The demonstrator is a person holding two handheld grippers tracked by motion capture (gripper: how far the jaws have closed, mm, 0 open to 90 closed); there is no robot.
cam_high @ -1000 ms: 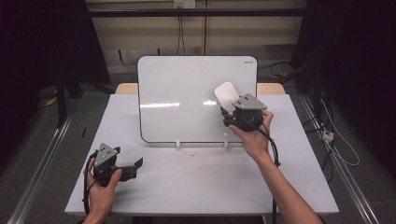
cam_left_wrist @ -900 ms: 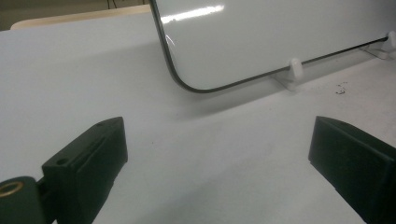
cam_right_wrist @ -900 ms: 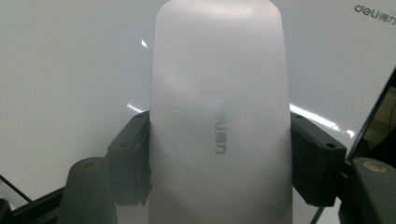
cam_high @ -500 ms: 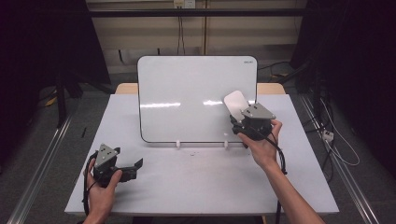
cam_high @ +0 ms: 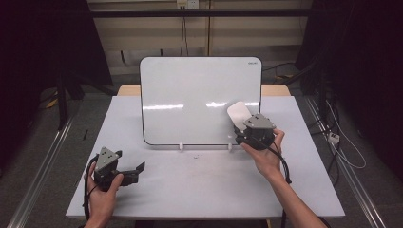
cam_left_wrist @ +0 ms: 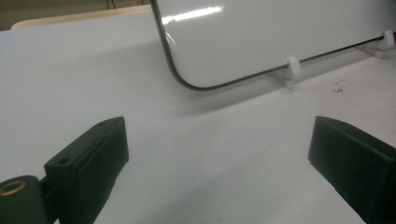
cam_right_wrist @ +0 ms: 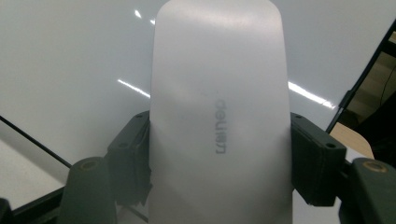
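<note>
A white board (cam_high: pixel 190 95) with a dark rim stands upright on two white feet at the back of the pale table (cam_high: pixel 199 190). My right gripper (cam_high: pixel 241 129) is shut on a white eraser (cam_high: pixel 237 114), which lies against the board's lower right part. In the right gripper view the eraser (cam_right_wrist: pixel 217 116) sits clamped between both black jaws, with the board (cam_right_wrist: pixel 70 46) right behind it. My left gripper (cam_high: pixel 137 170) rests on the table at the front left, open with nothing in it. Its two jaws stand wide apart in the left gripper view (cam_left_wrist: pixel 219 158), facing the board's lower corner (cam_left_wrist: pixel 280 32).
The board's white feet (cam_high: pixel 181 146) rest on the table. A few dark specks (cam_high: pixel 195 156) lie in front of them. Cables (cam_high: pixel 342 142) run on the floor to the right, and a metal rail (cam_high: pixel 43 166) runs along the left.
My right gripper has slid the eraser down and slightly right across the board's face. The left gripper has stayed in place.
</note>
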